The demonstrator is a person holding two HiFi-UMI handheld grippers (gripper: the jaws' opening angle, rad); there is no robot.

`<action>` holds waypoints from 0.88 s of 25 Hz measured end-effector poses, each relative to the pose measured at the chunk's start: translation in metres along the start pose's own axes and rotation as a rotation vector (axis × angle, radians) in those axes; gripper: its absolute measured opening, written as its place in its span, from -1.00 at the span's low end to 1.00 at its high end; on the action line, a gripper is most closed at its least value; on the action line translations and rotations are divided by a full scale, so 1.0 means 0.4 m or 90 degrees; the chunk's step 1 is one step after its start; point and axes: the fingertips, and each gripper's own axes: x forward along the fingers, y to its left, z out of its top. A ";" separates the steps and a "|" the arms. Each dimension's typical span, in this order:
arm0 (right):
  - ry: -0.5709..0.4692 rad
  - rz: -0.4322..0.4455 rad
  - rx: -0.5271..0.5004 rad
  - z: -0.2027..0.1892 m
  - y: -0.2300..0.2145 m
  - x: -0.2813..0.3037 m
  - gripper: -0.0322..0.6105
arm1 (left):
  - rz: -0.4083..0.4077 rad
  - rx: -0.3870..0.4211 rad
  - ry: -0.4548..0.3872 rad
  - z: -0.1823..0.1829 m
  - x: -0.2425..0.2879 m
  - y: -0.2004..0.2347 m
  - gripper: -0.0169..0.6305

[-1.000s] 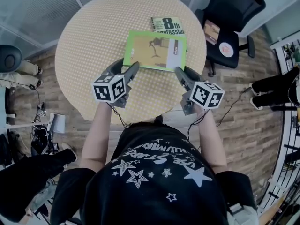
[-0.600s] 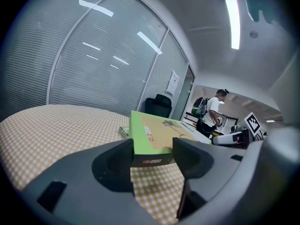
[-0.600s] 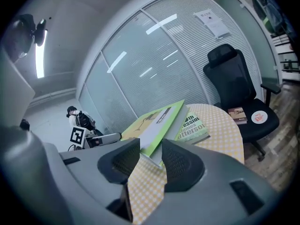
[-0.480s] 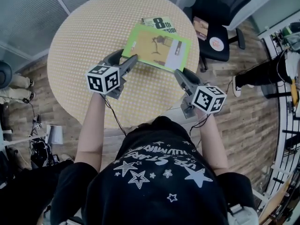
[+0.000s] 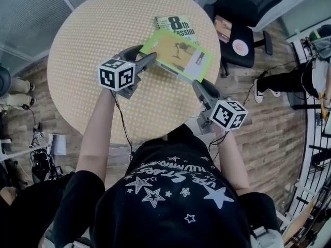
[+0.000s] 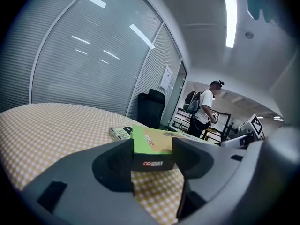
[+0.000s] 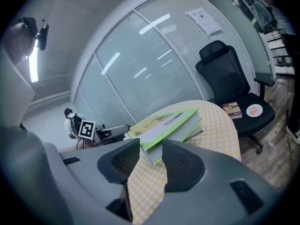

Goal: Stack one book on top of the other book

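Left gripper [image 5: 146,62] is clamped on the left corner of the green book [image 5: 178,51], just above the middle of the head view on the round table [image 5: 88,30]. The book's long axis slants down to the right, and its far edge overlaps the other book [image 5: 175,23], which sits right above it in frame. So the stack target is basically straight ahead, looks like a short carry. Right gripper [image 5: 198,84] has only a narrow gap, holding nothing, with the book's lower-right corner just off its tips.
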 end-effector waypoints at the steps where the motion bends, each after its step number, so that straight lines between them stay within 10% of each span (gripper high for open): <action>1: 0.000 0.000 0.001 -0.003 -0.003 0.000 -0.42 | 0.000 0.001 0.002 -0.002 0.003 0.000 -0.15; 22: 0.134 0.070 -0.022 -0.006 -0.169 0.214 -0.46 | 0.084 -0.013 0.033 0.034 0.341 0.244 -0.27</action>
